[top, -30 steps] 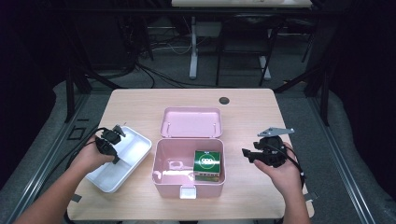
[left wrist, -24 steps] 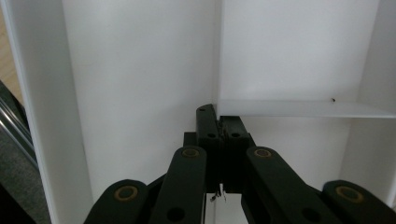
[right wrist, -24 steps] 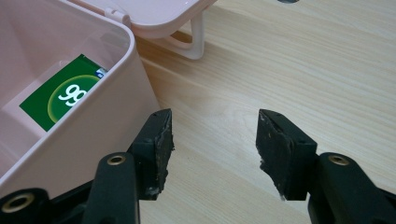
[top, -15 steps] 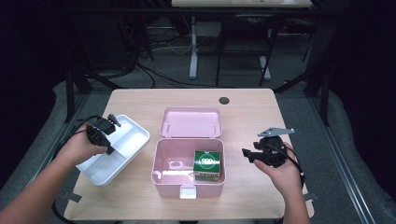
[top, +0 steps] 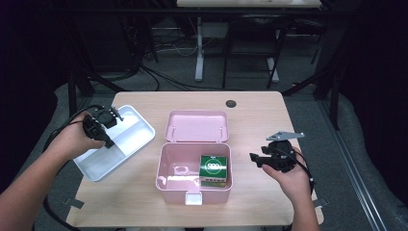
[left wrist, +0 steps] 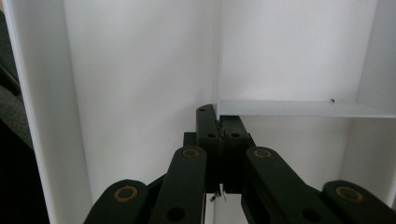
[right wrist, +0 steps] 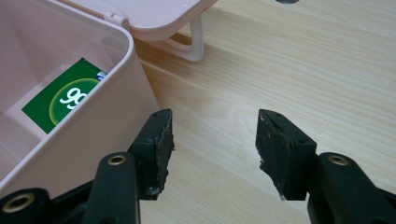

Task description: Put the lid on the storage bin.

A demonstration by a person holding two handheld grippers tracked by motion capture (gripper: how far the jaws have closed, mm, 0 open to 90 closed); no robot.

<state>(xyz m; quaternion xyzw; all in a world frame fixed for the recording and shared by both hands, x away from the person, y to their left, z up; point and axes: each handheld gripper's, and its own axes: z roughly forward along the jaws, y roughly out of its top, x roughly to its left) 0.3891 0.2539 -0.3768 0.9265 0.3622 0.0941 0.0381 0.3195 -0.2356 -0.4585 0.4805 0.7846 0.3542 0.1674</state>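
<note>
Two grippers were in my hands, and they stood quite differently. My left gripper (top: 108,126) had its jaws pinched together on a thin inner wall of the white tray (top: 134,139), where a divider meets it; in the left gripper view the closed fingertips (left wrist: 219,128) sat right at that junction, with white compartment walls rising on both sides. From the high view the white tray hung tilted at the left side of the table (top: 260,108), its far end raised under my left gripper and its near end low by the table's left edge. My right gripper (top: 255,159) was held half open with nothing between the jaws; in the right gripper view its two black fingertips (right wrist: 156,140) stood apart over bare wood, touching nothing. It hovered just beside the right wall of the pink box (top: 166,166), pointing toward it. That box stood open in the middle of the table, its lid (top: 197,126) laid back flat behind it, well apart from the tray on its left. Inside, against the right wall, sat a green carton (top: 214,167) with a white circle on top. A small dark round hole (top: 231,103) showed in the tabletop beyond the lid. Between the tray and the box lay a strip of bare table.
</note>
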